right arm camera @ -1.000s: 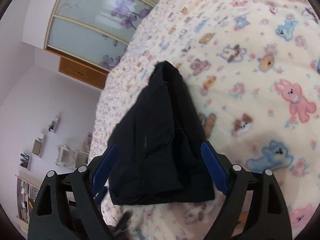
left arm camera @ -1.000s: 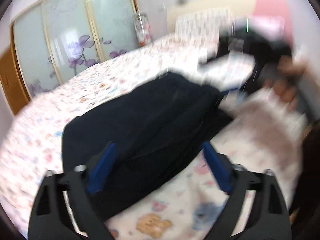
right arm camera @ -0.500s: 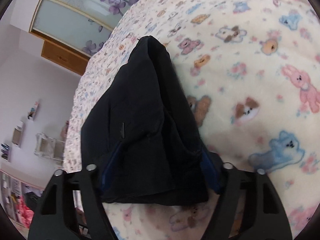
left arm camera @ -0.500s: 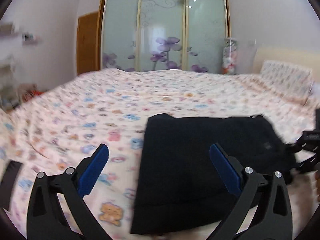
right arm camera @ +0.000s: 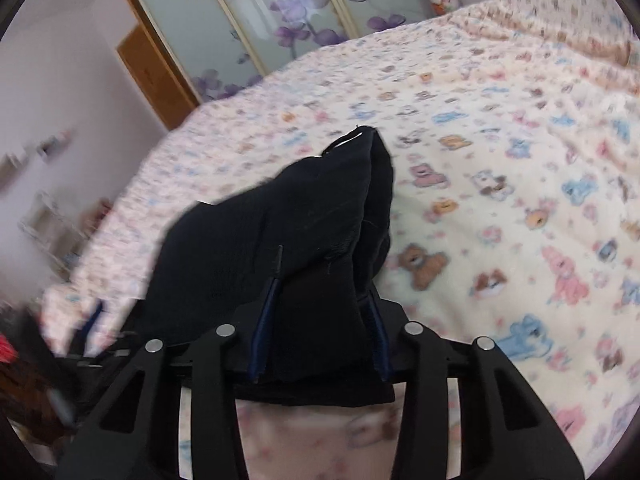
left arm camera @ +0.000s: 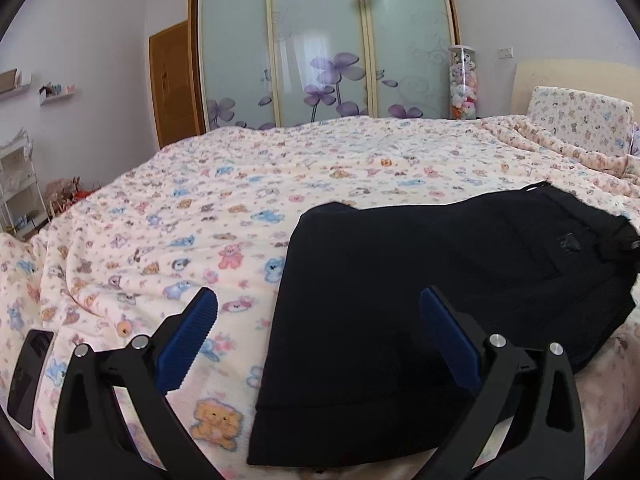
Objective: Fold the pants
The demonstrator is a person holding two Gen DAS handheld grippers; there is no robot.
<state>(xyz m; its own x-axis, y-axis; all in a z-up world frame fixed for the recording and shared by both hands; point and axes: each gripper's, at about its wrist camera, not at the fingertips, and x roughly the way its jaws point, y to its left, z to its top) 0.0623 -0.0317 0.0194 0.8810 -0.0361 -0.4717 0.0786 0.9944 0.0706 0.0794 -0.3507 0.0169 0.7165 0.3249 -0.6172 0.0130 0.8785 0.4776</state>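
The left gripper [left arm camera: 318,334] is showing two matte black arms with triangular cut-outs, each carrying round silver screws near its upper end and tapering to a fingertip faced with a bright blue ribbed pad [left arm camera: 188,346]. The right gripper [right arm camera: 320,334] is showing the same black frame, with four silver screw heads spaced across its linkage and slot-shaped openings in the arms. Its pads [right arm camera: 262,334] are showing only as thin dark blue strips seen edge-on.
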